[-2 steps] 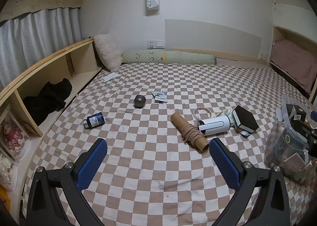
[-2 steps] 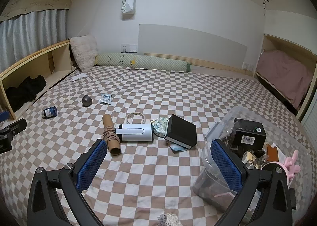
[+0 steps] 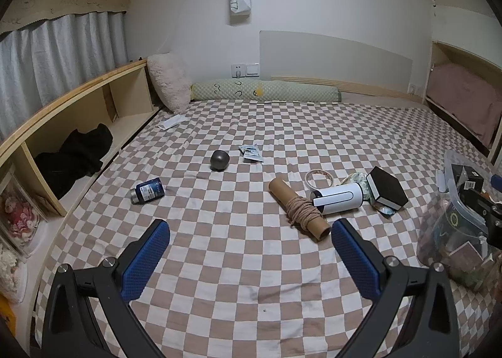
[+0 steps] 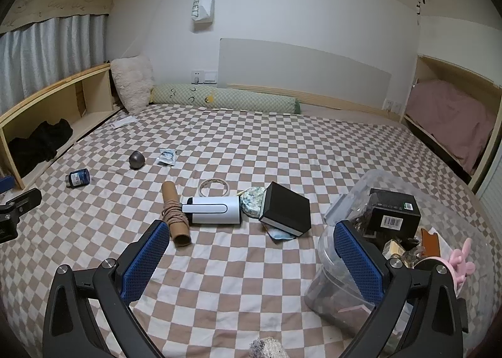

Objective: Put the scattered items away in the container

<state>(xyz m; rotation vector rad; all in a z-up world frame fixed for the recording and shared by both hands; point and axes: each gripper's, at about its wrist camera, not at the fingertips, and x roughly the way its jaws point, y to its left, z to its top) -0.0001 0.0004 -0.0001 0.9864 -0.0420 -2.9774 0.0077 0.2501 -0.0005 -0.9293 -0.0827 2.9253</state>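
Both claws, left gripper (image 3: 250, 251) and right gripper (image 4: 251, 251), hang spread wide and empty above the checked bedspread (image 3: 219, 264). Clear container (image 4: 351, 270), part-filled, sits just right; cardboard tube (image 4: 175, 216), white cylinder (image 4: 216, 209), black box (image 4: 287, 209), tape ring (image 4: 215, 188), blue jar (image 3: 147, 190) and grey ball (image 3: 219, 161) lie loose.

the left gripper (image 3: 251, 243) sits at the bottom of its own view with both blue-padded fingers (image 3: 145, 259) spread wide apart and nothing between them. its black frame also shows at the far left edge of the right wrist view. the right gripper (image 4: 251, 243) sits low in its own view too, fingers (image 4: 357, 259) parted wide and empty. part of its dark body shows at the right edge of the left wrist view.
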